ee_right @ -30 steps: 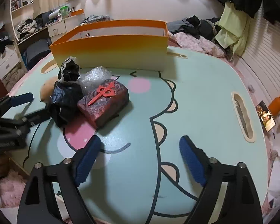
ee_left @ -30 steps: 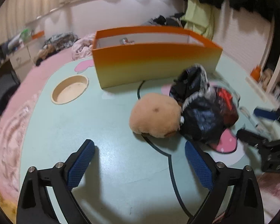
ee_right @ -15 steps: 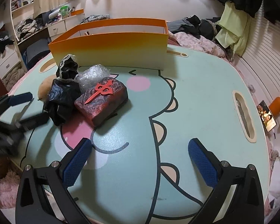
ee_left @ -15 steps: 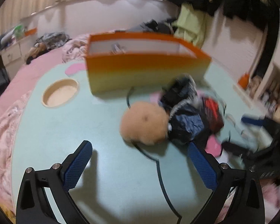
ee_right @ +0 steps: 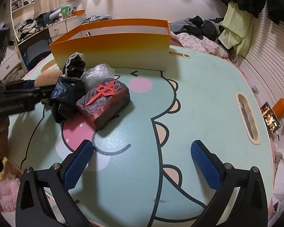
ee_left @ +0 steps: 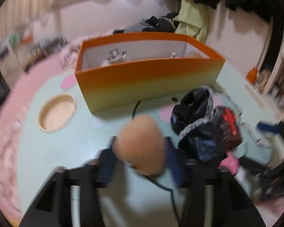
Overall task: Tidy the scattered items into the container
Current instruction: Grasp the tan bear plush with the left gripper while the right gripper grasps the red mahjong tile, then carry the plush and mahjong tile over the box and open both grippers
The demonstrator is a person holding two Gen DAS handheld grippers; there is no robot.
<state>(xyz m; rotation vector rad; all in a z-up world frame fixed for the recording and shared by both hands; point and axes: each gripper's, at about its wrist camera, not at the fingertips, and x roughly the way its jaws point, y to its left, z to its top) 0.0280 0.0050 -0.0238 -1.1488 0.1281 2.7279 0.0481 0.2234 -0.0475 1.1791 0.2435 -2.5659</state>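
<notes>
Step in hand: left hand-held gripper (ee_left: 140, 162) closing on 1 tan plush ball (ee_left: 141, 143) w/ pads either side, just in front of the 1 orange box (ee_left: 149, 81) on the worktop (ee_right: 208, 94); next needs lift over box rim; right hand-held gripper (ee_right: 140, 162) spread, empty; 4 items left, incl. 1 red pouch (ee_right: 104, 104).

The left tongs (ee_left: 140, 162) are closing around a tan plush ball (ee_left: 140, 145) before the orange box (ee_left: 147, 81).
</notes>
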